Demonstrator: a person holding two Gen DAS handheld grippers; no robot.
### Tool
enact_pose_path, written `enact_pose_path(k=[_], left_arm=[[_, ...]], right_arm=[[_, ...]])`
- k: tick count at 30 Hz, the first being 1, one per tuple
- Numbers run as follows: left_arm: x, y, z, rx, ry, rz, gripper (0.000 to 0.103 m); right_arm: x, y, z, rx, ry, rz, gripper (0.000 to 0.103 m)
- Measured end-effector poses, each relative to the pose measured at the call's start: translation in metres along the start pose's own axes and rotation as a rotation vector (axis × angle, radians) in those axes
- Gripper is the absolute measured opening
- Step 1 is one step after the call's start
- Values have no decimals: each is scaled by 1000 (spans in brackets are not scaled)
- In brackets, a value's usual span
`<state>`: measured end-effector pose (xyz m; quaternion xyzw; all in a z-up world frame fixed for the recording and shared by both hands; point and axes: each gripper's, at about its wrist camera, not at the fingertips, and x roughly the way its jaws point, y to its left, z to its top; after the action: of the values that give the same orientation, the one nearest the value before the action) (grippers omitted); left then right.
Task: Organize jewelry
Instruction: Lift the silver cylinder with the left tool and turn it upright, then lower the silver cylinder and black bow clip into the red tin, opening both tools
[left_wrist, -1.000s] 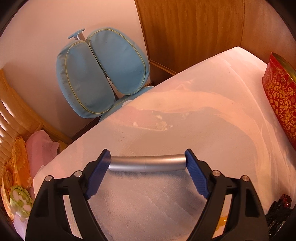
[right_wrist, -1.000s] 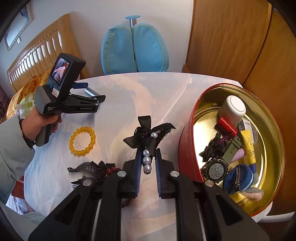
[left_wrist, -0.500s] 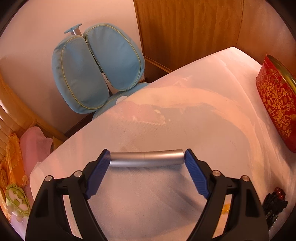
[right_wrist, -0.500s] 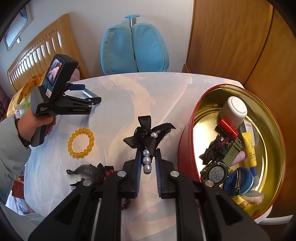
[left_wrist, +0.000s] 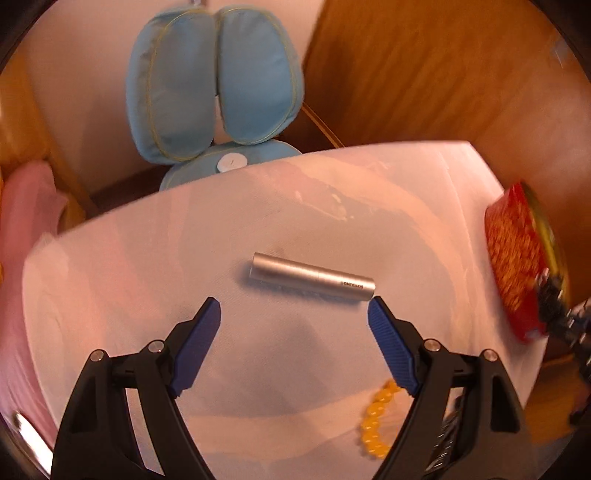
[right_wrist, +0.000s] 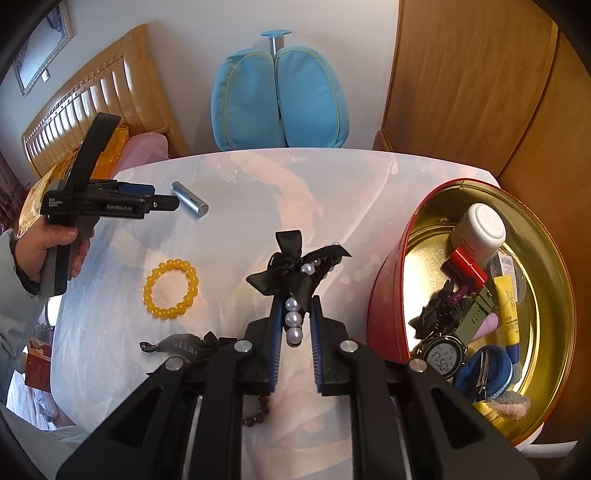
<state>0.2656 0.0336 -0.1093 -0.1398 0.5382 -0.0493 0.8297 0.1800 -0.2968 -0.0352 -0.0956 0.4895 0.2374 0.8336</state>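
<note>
While the left tongs (left_wrist: 293, 314) stand spread and empty behind the smooth, roll-prone silver tube (left_wrist: 312, 277) on the bench (left_wrist: 147, 258), the right tongs (right_wrist: 294, 325) pinch the floppy black bow hair clip (right_wrist: 291, 280) by its pearl strand (right_wrist: 292, 317), probably a slippery hold.

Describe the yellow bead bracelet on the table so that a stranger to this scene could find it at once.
Start at the white table and look left of the red tin. The yellow bead bracelet lies flat beside the black bow hair clip. It is the only closed ring of glossy yellow beads.
</note>
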Motion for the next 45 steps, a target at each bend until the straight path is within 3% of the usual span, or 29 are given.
enact_pose_path(k=[2, 4, 9, 12, 16, 18, 19, 20, 23, 25, 29, 32, 40, 45], left_arm=[[2, 12, -3, -222, 8, -25, 80], [8, 9, -6, -336, 9, 10, 80], [18, -17, -2, -429, -29, 162, 80], [28, -28, 3, -480, -36, 323, 80], [37, -39, 10, -463, -36, 449, 80], [37, -41, 9, -442, -41, 477, 71], [34, -42, 8, -432, -48, 490, 53], [31, -40, 7, -427, -56, 483, 40], [27, -36, 6, -422, -59, 427, 24], [24, -29, 5, -438, -58, 349, 18], [15, -31, -11, -422, -48, 241, 17], [1, -43, -23, -379, -52, 208, 17], [-44, -105, -31, -263, -120, 155, 17], [-78, -152, -31, -220, -189, 131, 17]], right_arm=[[-1, 2, 2, -3, -6, 6, 16], [-2, 3, 5, -7, -17, 12, 16], [-8, 7, 11, -37, -47, 32, 16], [-11, 3, 11, -36, -59, 38, 16], [-17, -6, 8, -31, -69, 39, 16], [-21, -13, 7, -18, -82, 43, 16], [-22, -16, 6, -9, -86, 45, 16], [-22, -18, 5, -1, -90, 47, 16], [-24, -25, 1, 16, -96, 54, 16], [-26, -28, -2, 19, -104, 61, 16], [-34, -33, -9, 22, -126, 74, 16], [-39, -39, -15, 35, -136, 81, 16], [-72, -60, -39, 53, -206, 114, 16], [-100, -93, -55, 64, -267, 107, 16]])
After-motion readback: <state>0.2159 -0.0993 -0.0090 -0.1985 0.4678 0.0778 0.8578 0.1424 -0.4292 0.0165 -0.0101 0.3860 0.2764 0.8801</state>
